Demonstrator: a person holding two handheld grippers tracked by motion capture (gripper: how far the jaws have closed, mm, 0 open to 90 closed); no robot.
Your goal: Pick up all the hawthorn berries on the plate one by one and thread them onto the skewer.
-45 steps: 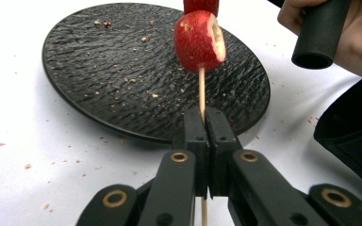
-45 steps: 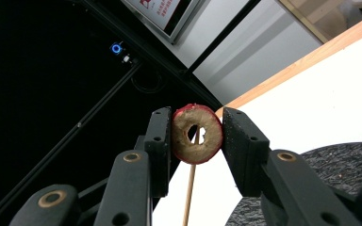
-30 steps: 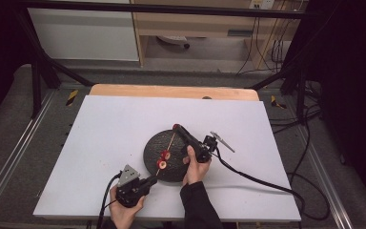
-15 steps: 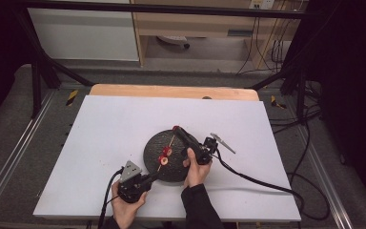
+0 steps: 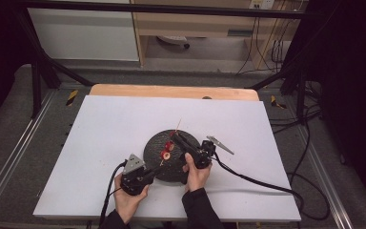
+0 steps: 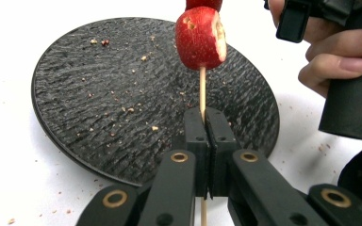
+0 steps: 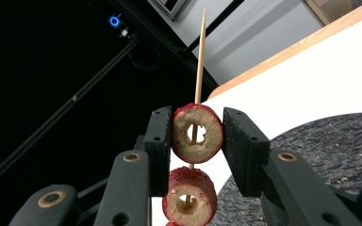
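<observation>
Holding the thin stick (image 6: 202,96) tight, the left gripper (image 5: 148,172) sits at 7 o'clock of the black plate (image 5: 156,149). The stick points to 1 o'clock. The right gripper (image 7: 197,134) squeezes the top red ring (image 7: 197,133). Since before, the left hand has slid a little toward 1 o'clock.
</observation>
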